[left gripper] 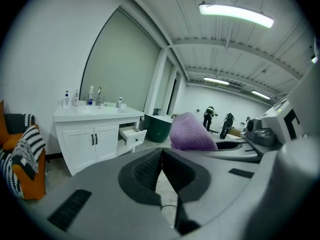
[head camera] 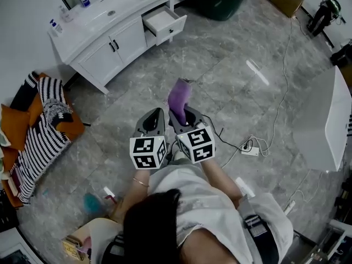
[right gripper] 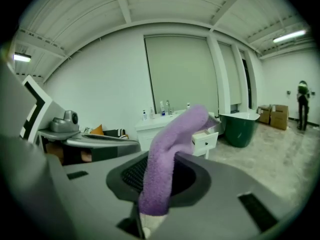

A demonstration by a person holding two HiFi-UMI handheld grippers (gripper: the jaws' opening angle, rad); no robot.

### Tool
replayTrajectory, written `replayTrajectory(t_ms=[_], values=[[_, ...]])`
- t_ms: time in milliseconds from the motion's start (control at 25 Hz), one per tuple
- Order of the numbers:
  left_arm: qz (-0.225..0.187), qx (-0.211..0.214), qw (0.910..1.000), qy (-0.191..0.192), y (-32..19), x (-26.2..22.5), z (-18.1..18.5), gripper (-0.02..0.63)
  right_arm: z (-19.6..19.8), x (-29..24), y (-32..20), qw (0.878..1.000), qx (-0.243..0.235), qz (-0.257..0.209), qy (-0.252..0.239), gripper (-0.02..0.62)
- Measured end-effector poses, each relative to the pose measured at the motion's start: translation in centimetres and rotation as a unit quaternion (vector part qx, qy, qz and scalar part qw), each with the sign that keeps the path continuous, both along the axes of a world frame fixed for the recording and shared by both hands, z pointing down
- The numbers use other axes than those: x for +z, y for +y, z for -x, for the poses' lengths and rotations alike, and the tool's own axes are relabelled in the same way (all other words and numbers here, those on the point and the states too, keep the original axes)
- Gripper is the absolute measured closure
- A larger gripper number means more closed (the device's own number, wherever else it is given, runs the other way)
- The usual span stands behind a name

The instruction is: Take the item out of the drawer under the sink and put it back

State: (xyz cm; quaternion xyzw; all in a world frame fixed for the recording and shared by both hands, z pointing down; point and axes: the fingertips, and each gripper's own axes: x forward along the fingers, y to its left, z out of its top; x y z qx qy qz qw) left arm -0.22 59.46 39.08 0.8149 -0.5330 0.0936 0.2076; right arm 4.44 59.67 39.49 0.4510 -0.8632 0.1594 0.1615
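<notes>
Right gripper clamps the purple cloth at mid-frame, with the cloth sticking up out of the jaws. Left gripper is closed and empty. The open drawer sits at upper centre, well apart. Likely the return step: carry the cloth squarely over the drawer opening, lower it inside, then release.

Left claw jaws together, right claw clamped on purple cloth
</notes>
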Motion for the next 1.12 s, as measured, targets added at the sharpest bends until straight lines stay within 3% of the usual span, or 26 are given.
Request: replayTrajectory(t_ms=[440, 800, 1120], values=[[-0.024, -0.016, 0.9995, 0.009, 0.4, -1.1, -1.9, 0.601, -2.3, -0.2, 0.3, 1.0, -0.01, 0.003, -0.024, 0.499], [-0.004, -0.026, 0.9996, 0.011, -0.6, 0.6, -0.3, 0.601, -0.5, 1.2, 0.1, 0.999, -0.031, 0.009, -0.008, 0.494], [-0.017, -0.009, 0.9997, 0.011, -4.3, 0.1, 1.0, 0.601, 1.1, 1.1, -3.7, 1.0, -0.018, 0.005, 0.003, 0.494]])
